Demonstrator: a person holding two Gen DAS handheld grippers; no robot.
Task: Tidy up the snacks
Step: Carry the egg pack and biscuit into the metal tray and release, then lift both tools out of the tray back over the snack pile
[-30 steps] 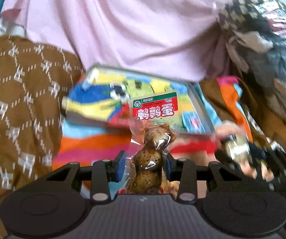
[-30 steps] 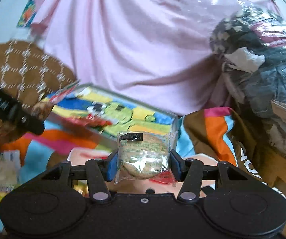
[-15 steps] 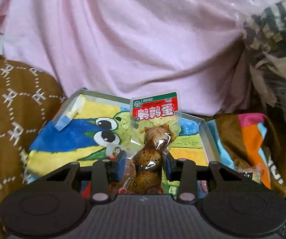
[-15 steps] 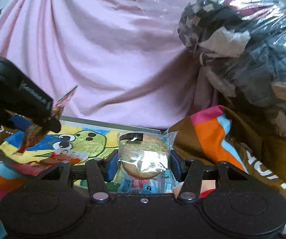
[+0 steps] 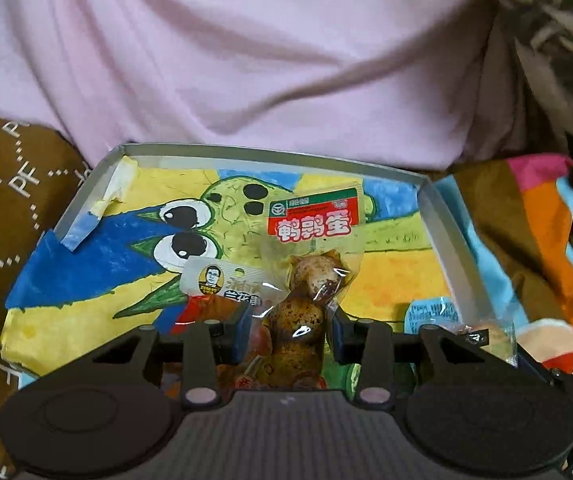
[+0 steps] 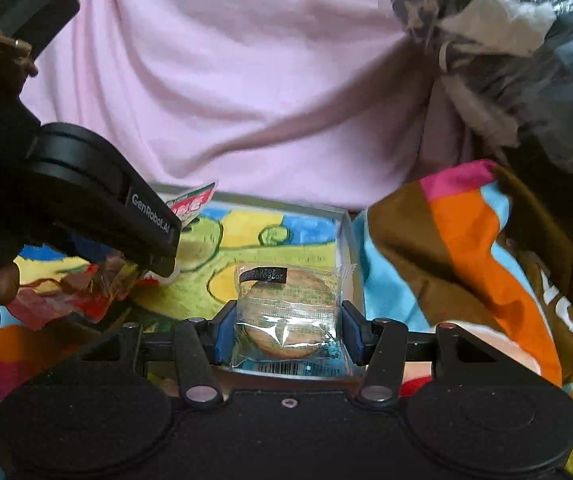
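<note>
My left gripper is shut on a clear pack of brown quail eggs with a red and green label, held just above the near part of a shallow grey box lined with a cartoon frog picture. A silver and red snack packet lies in the box under that pack. My right gripper is shut on a round biscuit in clear wrap, over the box's right corner. The left gripper's black body shows at the left of the right wrist view.
A pink sheet rises behind the box. A brown patterned cushion lies to the left, a striped colourful blanket to the right. Plastic-wrapped dark bundles are piled at the far right. A blue-wrapped snack sits in the box's near right corner.
Both grippers have moved forward over the box with their snacks still held. The left one now hangs lower above the silver and red packet.
</note>
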